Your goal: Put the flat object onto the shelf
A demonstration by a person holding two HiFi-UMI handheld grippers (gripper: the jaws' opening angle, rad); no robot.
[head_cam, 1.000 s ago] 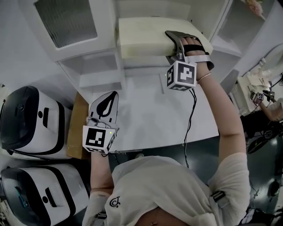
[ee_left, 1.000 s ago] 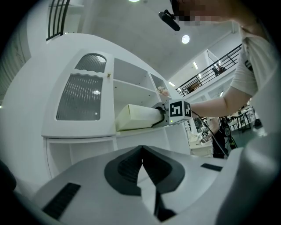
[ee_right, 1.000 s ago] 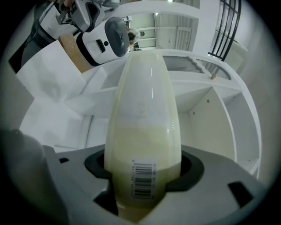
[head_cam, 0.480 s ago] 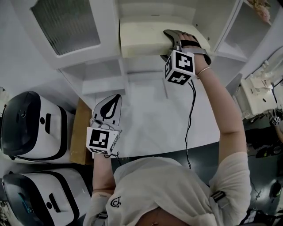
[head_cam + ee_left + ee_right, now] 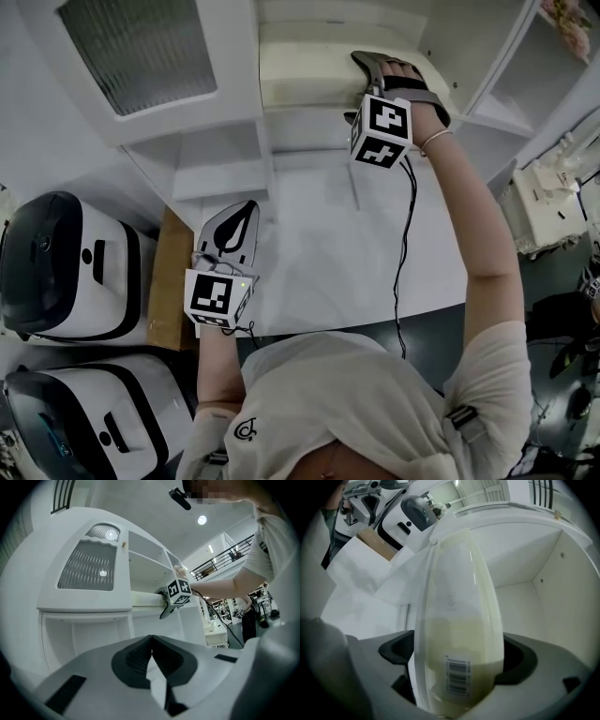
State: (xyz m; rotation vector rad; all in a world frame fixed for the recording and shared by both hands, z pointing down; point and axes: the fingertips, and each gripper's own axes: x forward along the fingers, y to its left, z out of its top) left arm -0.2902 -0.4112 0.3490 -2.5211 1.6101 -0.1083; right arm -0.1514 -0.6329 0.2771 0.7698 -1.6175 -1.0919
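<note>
The flat object (image 5: 305, 73) is a cream, soft pack with a barcode label (image 5: 457, 679). It lies in an upper compartment of the white shelf unit (image 5: 309, 141). My right gripper (image 5: 364, 92) reaches into that compartment at the pack's right end. Its jaws are opening, one on each side of the pack (image 5: 459, 620), and they no longer squeeze it. My left gripper (image 5: 247, 204) hovers low over the white table, shut and empty, its jaws meeting at a point (image 5: 151, 641). From there the pack (image 5: 145, 600) and the right gripper's marker cube (image 5: 179, 591) show at the shelf.
Two white and black machines (image 5: 61, 262) (image 5: 80, 412) stand at the left beside a brown board (image 5: 167, 281). A cabinet door with ribbed glass (image 5: 141, 47) is left of the compartment. The white table (image 5: 328, 253) lies below the shelves, and a black cable (image 5: 403, 253) hangs from the right gripper.
The right gripper and the pack have moved up and deeper into the shelf compartment. The left gripper has stayed where it was.
</note>
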